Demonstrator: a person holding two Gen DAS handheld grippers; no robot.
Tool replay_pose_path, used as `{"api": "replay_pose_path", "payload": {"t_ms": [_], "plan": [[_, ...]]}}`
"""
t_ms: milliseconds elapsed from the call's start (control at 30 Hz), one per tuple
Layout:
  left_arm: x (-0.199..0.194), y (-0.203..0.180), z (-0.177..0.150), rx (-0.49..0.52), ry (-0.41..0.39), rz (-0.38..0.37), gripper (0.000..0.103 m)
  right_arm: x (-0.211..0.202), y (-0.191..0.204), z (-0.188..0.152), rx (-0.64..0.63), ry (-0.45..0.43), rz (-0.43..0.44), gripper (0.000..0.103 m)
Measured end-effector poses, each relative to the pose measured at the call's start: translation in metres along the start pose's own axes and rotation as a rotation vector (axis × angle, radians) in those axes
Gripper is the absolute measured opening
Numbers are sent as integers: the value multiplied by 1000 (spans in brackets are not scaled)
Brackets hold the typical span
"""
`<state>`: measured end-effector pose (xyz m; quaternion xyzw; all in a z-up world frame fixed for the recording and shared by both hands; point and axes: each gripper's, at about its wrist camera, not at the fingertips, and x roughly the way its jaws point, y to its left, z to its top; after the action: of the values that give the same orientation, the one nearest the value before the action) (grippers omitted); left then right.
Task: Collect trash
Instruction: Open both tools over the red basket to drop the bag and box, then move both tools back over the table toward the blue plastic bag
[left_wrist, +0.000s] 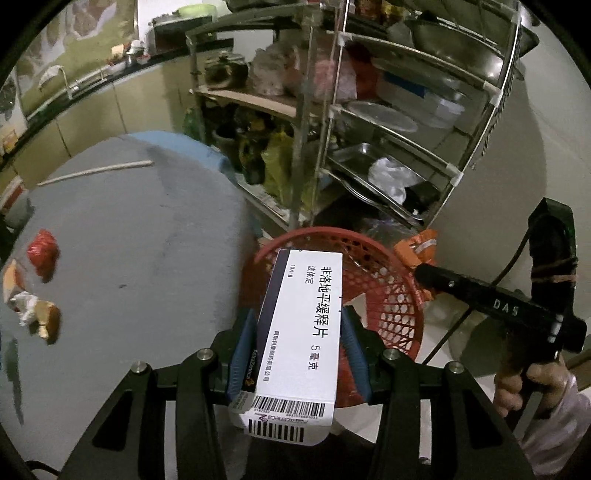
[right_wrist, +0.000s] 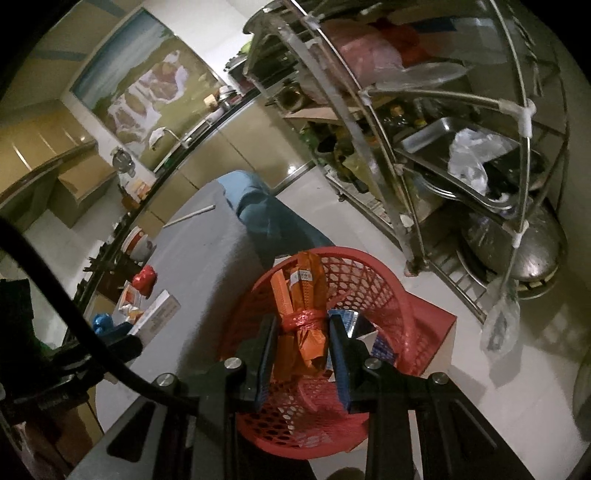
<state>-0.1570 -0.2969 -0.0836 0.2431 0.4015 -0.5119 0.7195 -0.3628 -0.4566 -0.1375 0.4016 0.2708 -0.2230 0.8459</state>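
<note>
The left gripper (left_wrist: 299, 354) has its jaws clamped on a white rectangular medicine carton (left_wrist: 299, 347), long axis pointing forward over the red plastic mesh basket (left_wrist: 384, 295) beside the grey desk (left_wrist: 140, 240). The right gripper (right_wrist: 303, 354) pinches an orange wrapper bundle tied with red plastic (right_wrist: 303, 306), lengthwise between its jaws, above the basket.

The open mouth of the red plastic mesh basket (right_wrist: 365, 284) is partly filled by an orange wrapped bundle (right_wrist: 303, 314). At two o'clock the steel wire rack (right_wrist: 443, 155) crowds close; grey bench (left_wrist: 140, 240) lies open at nine.
</note>
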Motion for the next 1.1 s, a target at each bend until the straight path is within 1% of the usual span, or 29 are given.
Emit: {"api": "replay_pose_path", "payload": {"t_ms": [100, 200, 267, 333, 433, 600, 700, 800, 967, 1100], "plan": [[11, -4, 3, -4, 22, -33, 49, 1, -1, -2, 10, 6, 2, 32], [17, -5, 2, 8, 42, -33, 55, 3, -2, -1, 20, 21, 9, 32], [14, -2, 0, 11, 38, -31, 55, 3, -3, 0, 26, 27, 9, 32], [9, 3, -2, -1, 32, -20, 60, 1, -5, 1, 31, 19, 13, 32], [-2, 16, -8, -20, 15, -9, 60, 0, -2, 3, 31, 10, 16, 32], [-23, 48, -27, -70, -5, 65, 60, 6, 16, 2, -10, 14, 45, 32], [-42, 70, -44, -103, -29, 131, 60, 16, 35, 2, -41, 34, 72, 32], [-63, 96, -66, -150, -57, 210, 62, 24, 57, 1, -91, 48, 95, 32], [-101, 144, -109, -260, -92, 336, 62, 41, 99, -7, -171, 90, 135, 32], [-124, 177, -135, -339, -109, 418, 63, 53, 126, -16, -221, 127, 158, 32]]}}
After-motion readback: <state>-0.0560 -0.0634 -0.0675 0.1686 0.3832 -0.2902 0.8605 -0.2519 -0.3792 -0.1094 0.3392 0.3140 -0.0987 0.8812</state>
